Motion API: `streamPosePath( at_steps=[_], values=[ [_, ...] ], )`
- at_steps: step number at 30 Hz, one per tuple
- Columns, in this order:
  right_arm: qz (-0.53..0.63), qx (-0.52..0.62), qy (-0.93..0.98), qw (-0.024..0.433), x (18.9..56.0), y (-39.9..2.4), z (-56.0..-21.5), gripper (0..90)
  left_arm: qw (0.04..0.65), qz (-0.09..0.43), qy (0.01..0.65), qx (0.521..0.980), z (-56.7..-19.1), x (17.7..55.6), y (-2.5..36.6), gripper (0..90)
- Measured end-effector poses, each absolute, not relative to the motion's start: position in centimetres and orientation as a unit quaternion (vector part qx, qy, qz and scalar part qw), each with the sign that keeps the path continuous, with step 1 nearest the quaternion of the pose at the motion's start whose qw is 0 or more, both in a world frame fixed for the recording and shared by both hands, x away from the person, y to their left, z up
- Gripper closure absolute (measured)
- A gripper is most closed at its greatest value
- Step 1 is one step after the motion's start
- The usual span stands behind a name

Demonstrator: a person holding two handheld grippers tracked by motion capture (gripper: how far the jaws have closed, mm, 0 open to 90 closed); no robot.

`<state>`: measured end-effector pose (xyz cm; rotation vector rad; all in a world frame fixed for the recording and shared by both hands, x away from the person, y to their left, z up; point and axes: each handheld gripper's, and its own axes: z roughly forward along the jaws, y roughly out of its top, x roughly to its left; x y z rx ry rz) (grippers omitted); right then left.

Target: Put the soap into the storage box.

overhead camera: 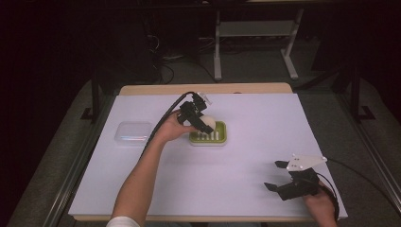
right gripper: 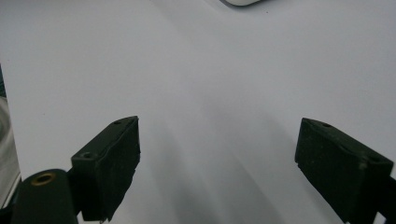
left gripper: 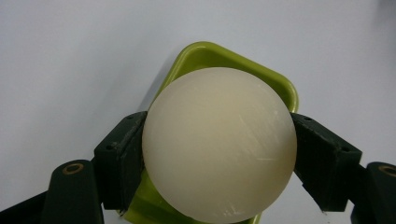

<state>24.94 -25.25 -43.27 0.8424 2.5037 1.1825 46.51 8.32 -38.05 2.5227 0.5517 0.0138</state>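
Note:
A cream-white round ball (left gripper: 219, 144) sits clamped between the two black jaws of my left gripper (overhead camera: 204, 124), held just above a small green ribbed tray (overhead camera: 220, 138). In the left gripper view the tray (left gripper: 280, 86) shows behind and under the ball. The ball (overhead camera: 208, 124) hangs over the tray's left end in the high view. My right gripper (overhead camera: 274, 176) rests low near the table's front right, jaws wide apart with bare white surface between its pads (right gripper: 112, 163).
A clear plastic lidded box (overhead camera: 133, 133) lies left of the green tray. White paper (overhead camera: 255, 118) covers the table, whose wooden edge (overhead camera: 203, 88) shows at the back. Table legs and cables stand on the floor beyond.

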Motion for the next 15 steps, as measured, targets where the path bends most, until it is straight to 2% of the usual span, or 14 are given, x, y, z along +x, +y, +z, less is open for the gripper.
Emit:
streamPosePath(
  at_steps=[15],
  values=[
    [0.403, 0.285, 0.861, 0.122, 24.97, -25.18, -43.36, 13.3, 0.264, -0.006, 0.210, 0.942, -39.04, 46.74, 7.85, 24.6]
  ],
)
